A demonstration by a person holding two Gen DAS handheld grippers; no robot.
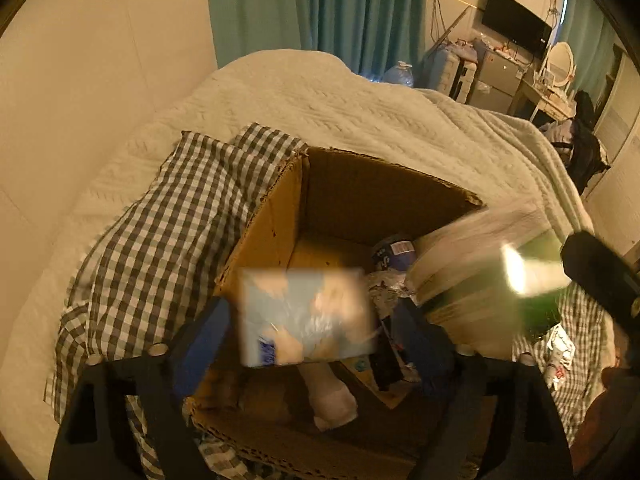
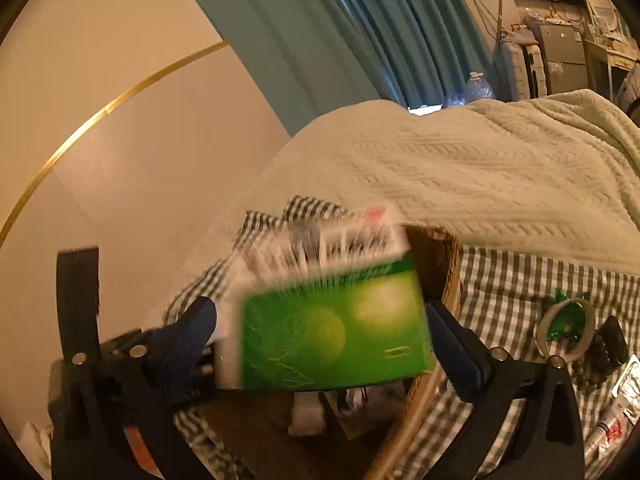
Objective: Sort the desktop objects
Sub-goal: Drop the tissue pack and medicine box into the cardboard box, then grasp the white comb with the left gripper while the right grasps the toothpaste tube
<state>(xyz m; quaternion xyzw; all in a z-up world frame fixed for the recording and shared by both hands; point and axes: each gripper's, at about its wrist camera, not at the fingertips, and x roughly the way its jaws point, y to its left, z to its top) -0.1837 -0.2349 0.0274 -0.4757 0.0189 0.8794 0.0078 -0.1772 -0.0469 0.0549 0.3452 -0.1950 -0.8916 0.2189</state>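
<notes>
An open cardboard box [image 1: 280, 216] stands on a checked cloth on the bed. My left gripper [image 1: 308, 320] is open over the box; a blurred light blue packet [image 1: 304, 316] is between its fingers, seemingly in mid-air. My right gripper [image 2: 320, 332] is open too; a blurred green and white box [image 2: 336, 332] is between its fingers above the cardboard box [image 2: 436, 256], touching neither clearly. That green and white box also shows in the left wrist view [image 1: 472, 264]. Inside the cardboard box lie a dark blue can [image 1: 394, 250], a white sock-like item [image 1: 332, 396] and crumpled wrappers.
A checked cloth [image 1: 168, 232] covers part of a white knitted bedspread [image 1: 360, 108]. To the right on the cloth lie a tape roll [image 2: 564, 328] with a green wrapper, a dark object [image 2: 610, 344] and small packets [image 2: 630, 388]. A wall is at left, teal curtains behind.
</notes>
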